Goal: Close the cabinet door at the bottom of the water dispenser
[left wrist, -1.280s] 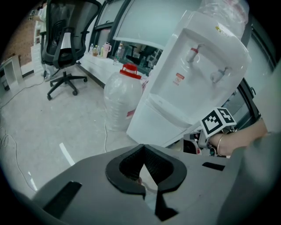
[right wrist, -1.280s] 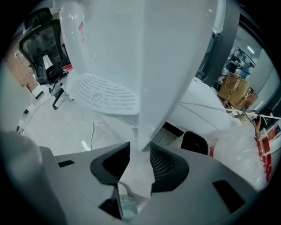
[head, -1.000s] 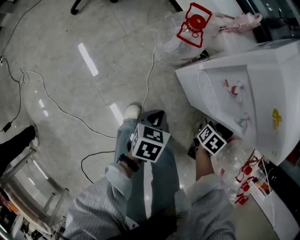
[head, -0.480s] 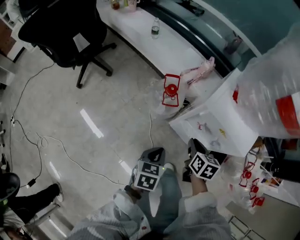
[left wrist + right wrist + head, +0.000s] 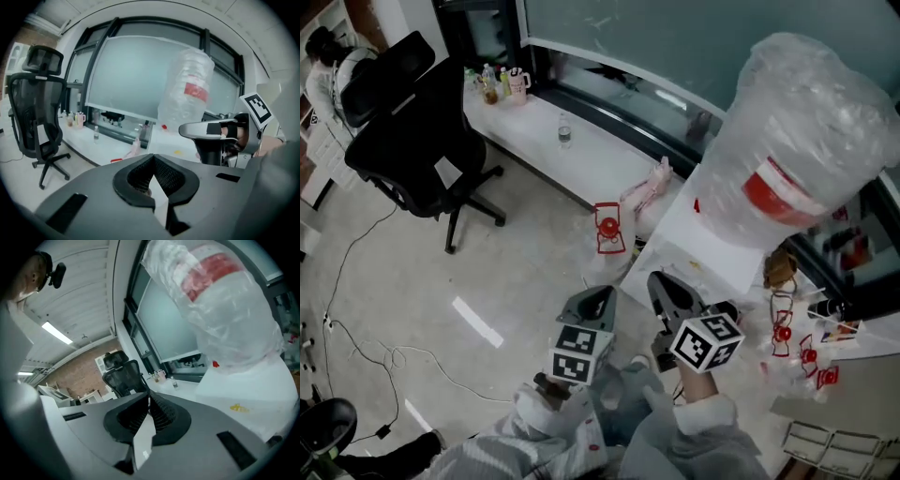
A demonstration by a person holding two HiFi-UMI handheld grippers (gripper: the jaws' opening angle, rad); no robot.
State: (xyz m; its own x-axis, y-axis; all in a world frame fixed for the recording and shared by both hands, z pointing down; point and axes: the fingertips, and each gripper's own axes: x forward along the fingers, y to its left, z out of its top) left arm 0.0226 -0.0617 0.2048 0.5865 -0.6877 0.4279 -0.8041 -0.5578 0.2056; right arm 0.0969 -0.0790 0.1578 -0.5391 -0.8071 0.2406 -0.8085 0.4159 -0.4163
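Against the frame of a second before, the head view was found lifted off the pale tiled floor [image 5: 412, 309]. Where trouser legs and the tap side of the white box-shaped water dispenser [image 5: 698, 239] had filled it, a long white window ledge [image 5: 609, 159] and a black mesh office chair [image 5: 412, 122] were now taken in. Both grippers, earlier seen low by the knees, were seen raised before the dispenser.

The left gripper [image 5: 600, 295] was seen with its jaws brought together and nothing between them. The jaws of the right gripper [image 5: 659, 278] had just been closing and were seen nearly together, also on nothing.

The cabinet door at the dispenser's foot was hidden behind the right gripper, so its position could not be told.

A large clear plastic water bottle with a red label [image 5: 806, 141] was seen seated neck-down on the dispenser and wrapped in clear film. Whether water was held in it could not be told. A small clear bottle [image 5: 564, 131] was stood alone on the ledge. A pale mug [image 5: 518, 84] was set at the ledge's far end among a few other small bottles, their contents too small to be read
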